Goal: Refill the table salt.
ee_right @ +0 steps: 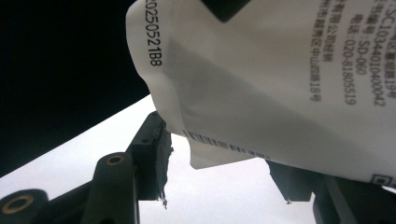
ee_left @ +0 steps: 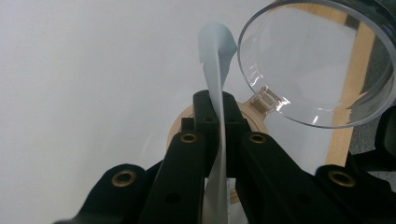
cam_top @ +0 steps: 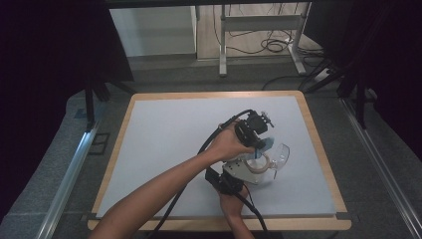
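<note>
Left tool [ee_left: 219, 116] is pressed together on a thin pale-blue packet [ee_left: 215, 60]; the packet runs edge-on between the black jaws and sticks up past their tips, top corner curling over. Just right of the packet top: the open clear lid [ee_left: 317, 65] of a clear jar, hinge close to the jaw tips. Wooden ring of the jar mouth [ee_left: 180, 123] sits right behind the jaws.

High view: left tool [cam_top: 261, 142] angled down over the jar [cam_top: 259, 167] near the right edge of the grey table [cam_top: 164, 144], blue packet [cam_top: 267, 144] at its tip above the mouth. Right tool [cam_top: 249, 174] comes in from below, at the jar's near side.

Right tool view: jaws [ee_right: 219, 163] half spread; the white printed face of the packet [ee_right: 280, 79] hangs above them. Can't tell what they're pressing on.
</note>
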